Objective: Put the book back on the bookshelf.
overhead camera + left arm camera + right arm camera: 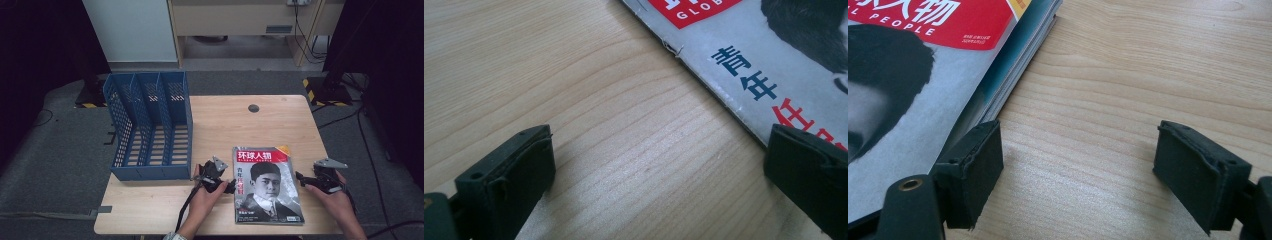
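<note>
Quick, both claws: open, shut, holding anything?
Left claw: open, empty, at the magazine's left edge.
Right claw: open, empty, at the magazine's right edge.

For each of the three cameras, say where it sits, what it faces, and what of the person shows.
High view: above the person's side, looking down on the table, blue file rack and magazine; forearms and both hands show.
Left gripper view: rides the left gripper, open jaws facing the magazine's left edge.
Right gripper view: rides the right gripper, open jaws at its right edge.
Shared: all three show magazine and table.
</note>
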Tool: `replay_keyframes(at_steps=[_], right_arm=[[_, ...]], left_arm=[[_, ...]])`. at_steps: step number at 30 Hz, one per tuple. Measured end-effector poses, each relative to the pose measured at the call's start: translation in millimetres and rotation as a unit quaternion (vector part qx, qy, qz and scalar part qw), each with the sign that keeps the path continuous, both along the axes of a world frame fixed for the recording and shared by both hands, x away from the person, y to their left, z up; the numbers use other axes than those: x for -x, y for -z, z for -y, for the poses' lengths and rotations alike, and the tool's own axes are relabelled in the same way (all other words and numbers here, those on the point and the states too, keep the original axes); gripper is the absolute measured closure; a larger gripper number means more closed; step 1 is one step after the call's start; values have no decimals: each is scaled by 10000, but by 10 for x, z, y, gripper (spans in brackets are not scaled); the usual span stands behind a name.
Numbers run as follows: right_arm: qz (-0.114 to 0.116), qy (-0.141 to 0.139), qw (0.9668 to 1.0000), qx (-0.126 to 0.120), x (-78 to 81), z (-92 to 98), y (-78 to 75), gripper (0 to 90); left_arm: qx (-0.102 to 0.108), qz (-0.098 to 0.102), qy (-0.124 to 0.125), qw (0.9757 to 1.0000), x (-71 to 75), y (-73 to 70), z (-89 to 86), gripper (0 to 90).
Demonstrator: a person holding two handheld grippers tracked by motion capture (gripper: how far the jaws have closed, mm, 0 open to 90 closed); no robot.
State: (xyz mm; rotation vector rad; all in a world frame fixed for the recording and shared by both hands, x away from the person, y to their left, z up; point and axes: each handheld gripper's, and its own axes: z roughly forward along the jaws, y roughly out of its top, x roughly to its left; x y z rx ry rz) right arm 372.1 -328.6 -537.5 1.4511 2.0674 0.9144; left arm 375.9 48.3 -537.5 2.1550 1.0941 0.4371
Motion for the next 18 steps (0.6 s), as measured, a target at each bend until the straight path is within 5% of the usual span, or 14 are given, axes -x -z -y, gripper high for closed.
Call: replay_keyframes(at_steps=[11,15,18], right_arm=[[-138,111,9998,63,26,9,-31,137],[68,227,9997,-111,52,49,-125,127],[116,32,9997,-230,67,36,-171,114]], left_arm=[[46,30,-43,10000,31,-10,2,34],[249,113,-80,9996,47,-60,-5,66],[535,263,-198,9980,98,-138,-16,89]])
